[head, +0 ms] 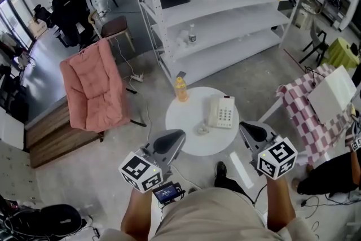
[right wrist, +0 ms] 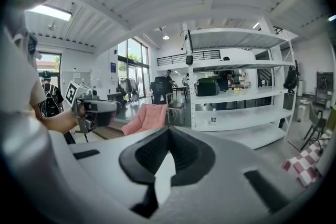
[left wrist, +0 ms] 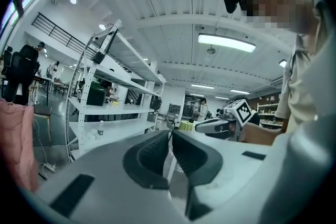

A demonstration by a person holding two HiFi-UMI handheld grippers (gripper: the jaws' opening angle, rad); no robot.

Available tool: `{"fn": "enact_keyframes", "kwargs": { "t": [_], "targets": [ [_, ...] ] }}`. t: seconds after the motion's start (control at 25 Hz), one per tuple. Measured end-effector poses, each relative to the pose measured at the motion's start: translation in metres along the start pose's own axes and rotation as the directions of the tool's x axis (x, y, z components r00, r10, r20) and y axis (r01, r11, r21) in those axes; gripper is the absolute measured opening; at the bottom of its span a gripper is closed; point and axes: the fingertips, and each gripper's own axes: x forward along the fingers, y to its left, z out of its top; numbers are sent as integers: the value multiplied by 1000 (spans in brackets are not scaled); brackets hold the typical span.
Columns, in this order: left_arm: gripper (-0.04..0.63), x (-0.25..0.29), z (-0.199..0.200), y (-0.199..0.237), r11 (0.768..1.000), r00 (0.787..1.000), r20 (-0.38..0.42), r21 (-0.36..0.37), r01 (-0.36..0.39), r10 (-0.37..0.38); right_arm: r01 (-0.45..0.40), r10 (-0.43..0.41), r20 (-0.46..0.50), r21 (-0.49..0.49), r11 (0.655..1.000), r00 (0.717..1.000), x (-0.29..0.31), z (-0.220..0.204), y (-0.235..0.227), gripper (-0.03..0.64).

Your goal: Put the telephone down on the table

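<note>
A cream telephone (head: 221, 112) with its handset on the cradle lies on the round white table (head: 192, 144), toward the right side. My left gripper (head: 176, 138) hovers at the table's near left edge, shut and empty. Near the table's right edge my right gripper (head: 246, 131) is also shut with nothing in it. Both are clear of the telephone. In the left gripper view the jaws (left wrist: 170, 134) meet at the tips and the right gripper (left wrist: 220, 124) shows beyond. In the right gripper view the tips (right wrist: 169, 131) touch, and the left gripper (right wrist: 94, 109) shows at the left.
An orange juice bottle (head: 180, 89) stands at the table's far left edge, and a small clear object (head: 202, 130) lies mid-table. A pink cushioned chair (head: 93, 84) is to the left, white shelving (head: 225, 14) behind, a checked cloth (head: 307, 113) to the right.
</note>
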Motion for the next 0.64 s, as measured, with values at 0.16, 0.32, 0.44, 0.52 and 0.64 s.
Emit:
{"fn": "enact_keyframes", "kwargs": {
  "t": [0.16,0.32,0.44,0.52,0.64],
  "targets": [
    [25,-9,-4,1,1000,1000,-1,6,4,-4,1,-1,1,1,1000,1000,-2,1,8,-9],
    [25,-15,-12,3,1000,1000,5,8,12,-12,3,-3,-7,2,1000,1000,-3,-2,14,-9],
    [25,-17,-17,4,1000,1000,2,8,16,-16,7,-7,-10,5,1000,1000,-2,-5,16,-9],
    [25,-19,-18,6,1000,1000,0,7,17,-17,9,-9,-12,6,1000,1000,-1,-6,18,-9],
    [25,-21,-20,8,1000,1000,-2,6,19,-19,8,-8,-14,4,1000,1000,1,-6,21,-9]
  ]
}}
